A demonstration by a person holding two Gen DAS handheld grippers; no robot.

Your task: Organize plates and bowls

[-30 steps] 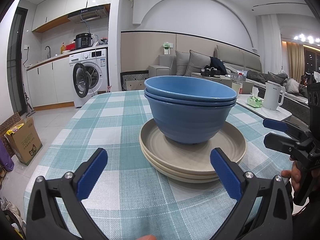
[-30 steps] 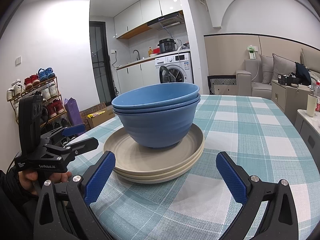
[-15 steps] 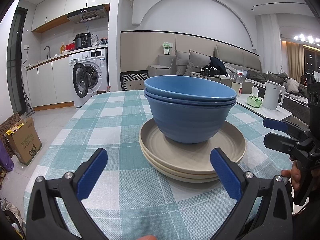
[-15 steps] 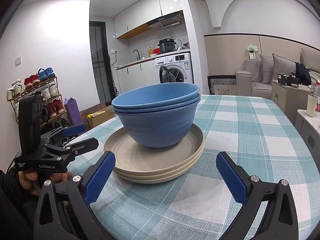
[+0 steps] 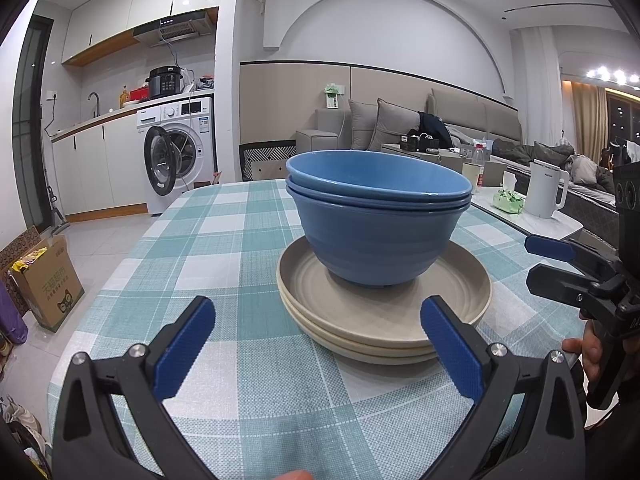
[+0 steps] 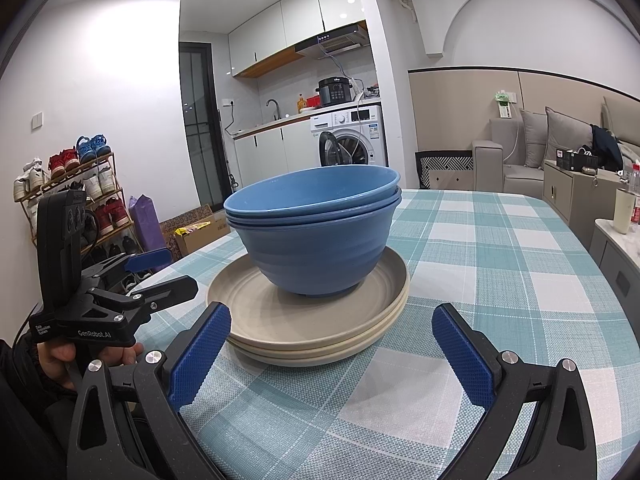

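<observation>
Three nested blue bowls (image 5: pixel 378 236) (image 6: pixel 316 236) stand on a stack of three beige plates (image 5: pixel 384 320) (image 6: pixel 320 328) in the middle of the checked table (image 5: pixel 224 232) (image 6: pixel 500 256). My left gripper (image 5: pixel 318 346) is open and empty, just short of the plates' near left side; it also shows in the right wrist view (image 6: pixel 160 270). My right gripper (image 6: pixel 332 350) is open and empty, just short of the plates' near right side; it also shows in the left wrist view (image 5: pixel 550 258).
The table's left edge drops to the floor with a cardboard box (image 5: pixel 44 280). A side table with a white kettle (image 5: pixel 546 190) stands right of the table. A shoe rack (image 6: pixel 76 196) and a washing machine (image 5: pixel 176 156) are further off.
</observation>
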